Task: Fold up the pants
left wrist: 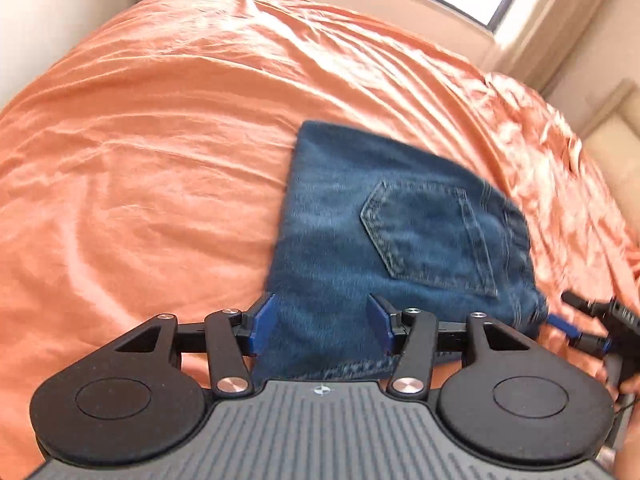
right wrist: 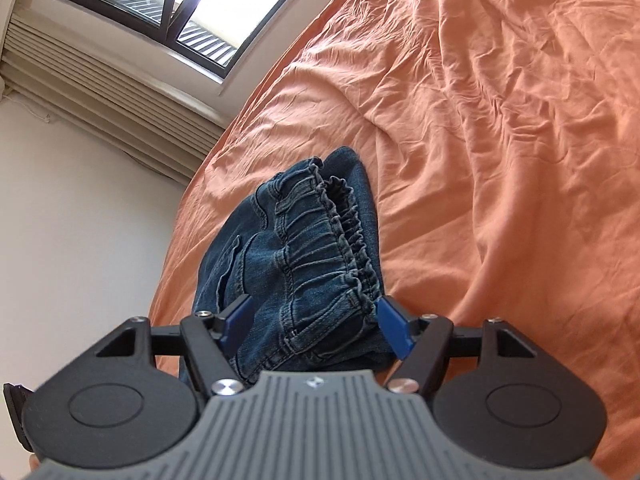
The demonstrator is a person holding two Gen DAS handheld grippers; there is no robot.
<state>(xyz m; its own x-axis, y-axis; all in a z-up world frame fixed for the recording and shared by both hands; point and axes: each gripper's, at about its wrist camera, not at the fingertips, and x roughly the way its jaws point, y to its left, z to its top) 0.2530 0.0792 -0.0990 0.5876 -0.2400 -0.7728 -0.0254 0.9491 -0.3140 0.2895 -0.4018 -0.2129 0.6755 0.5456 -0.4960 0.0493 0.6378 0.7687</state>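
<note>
Jeans (left wrist: 384, 240) lie folded into a compact packet on the orange sheet of the bed (left wrist: 160, 140), near the edge that faces the window (right wrist: 160, 4), with a back pocket (left wrist: 428, 236) turned up and the gathered waistband (right wrist: 320, 240) at one end. Both tools stand with their jaws apart and no pad pressing on cloth: the left hand-held gripper (left wrist: 320, 326) is held moderately wide above the near edge of the denim, and the right hand-held gripper (right wrist: 316, 330) is wide, straddling the waistband end without pinching it. Judging by the neat stack and the released jaws, the last fold looks laid down and the step in hand is letting go. The next move probably calls for lifting both tools clear without snagging the waistband, or for a light press to flatten the slightly bulging top layer.
</note>
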